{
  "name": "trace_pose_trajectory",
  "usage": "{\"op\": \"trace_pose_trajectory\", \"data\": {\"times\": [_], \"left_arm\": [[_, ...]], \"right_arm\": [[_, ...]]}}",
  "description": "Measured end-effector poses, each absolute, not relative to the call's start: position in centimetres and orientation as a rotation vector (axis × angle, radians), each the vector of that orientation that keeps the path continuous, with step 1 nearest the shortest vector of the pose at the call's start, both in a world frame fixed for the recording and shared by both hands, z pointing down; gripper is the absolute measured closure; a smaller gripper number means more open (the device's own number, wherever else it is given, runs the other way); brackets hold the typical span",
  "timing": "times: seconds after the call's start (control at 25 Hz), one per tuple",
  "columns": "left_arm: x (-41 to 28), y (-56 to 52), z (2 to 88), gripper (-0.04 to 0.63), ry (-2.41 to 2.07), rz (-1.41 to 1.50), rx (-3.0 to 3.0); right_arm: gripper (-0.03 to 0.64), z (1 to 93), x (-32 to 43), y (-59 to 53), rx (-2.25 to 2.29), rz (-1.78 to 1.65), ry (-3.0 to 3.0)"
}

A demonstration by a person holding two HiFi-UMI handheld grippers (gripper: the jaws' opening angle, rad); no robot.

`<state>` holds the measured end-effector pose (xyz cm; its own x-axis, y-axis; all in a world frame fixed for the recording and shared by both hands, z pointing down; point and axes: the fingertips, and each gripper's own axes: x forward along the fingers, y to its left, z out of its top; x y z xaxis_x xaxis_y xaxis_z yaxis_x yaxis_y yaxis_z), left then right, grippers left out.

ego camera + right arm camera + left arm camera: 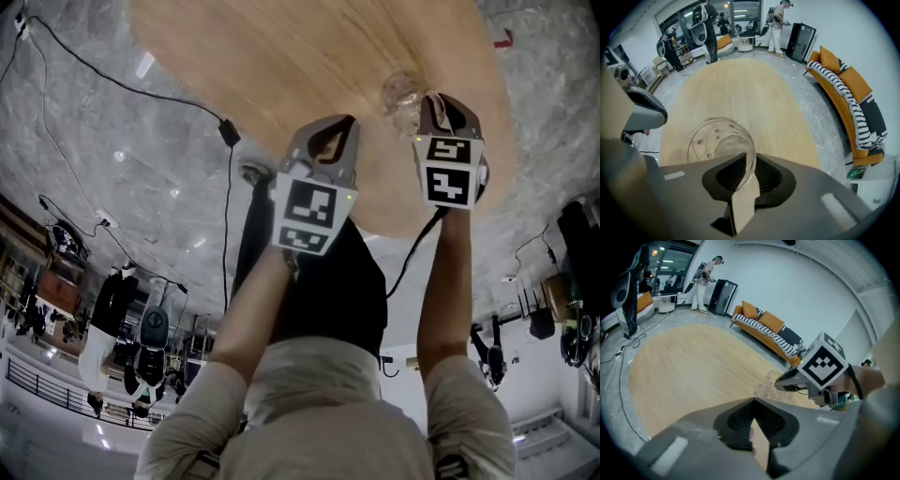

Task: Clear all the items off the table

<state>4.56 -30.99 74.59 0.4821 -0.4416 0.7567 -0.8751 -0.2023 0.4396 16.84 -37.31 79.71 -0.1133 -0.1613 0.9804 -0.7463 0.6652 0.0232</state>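
at the oval wooden table [281, 66], right gripper [745, 156] clamps a clear glass [717, 140], left gripper [753, 401] jaws together

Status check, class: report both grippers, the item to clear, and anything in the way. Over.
Left gripper shut, empty. Right gripper shut on glass rim. Glass is the only item seen on table. Nothing in the way.

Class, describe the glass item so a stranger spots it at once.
Find the big oval wooden table. Near its edge, the right gripper has its jaws on the rim of a glass bowl. Unlike the grey jaws, it is see-through with small etched marks.
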Motion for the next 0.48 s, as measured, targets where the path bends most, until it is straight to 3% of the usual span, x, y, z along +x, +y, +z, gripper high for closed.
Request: {"op": "trace_pose_trajectory", "data": {"times": [0.48], "left_arm": [[3.67, -30.37, 74.86, 0.574, -1.107, 0.605, 1.813]], "right_arm": [[0.592, 79.67, 17.01, -37.39, 0.768, 0.560, -1.624]]}}
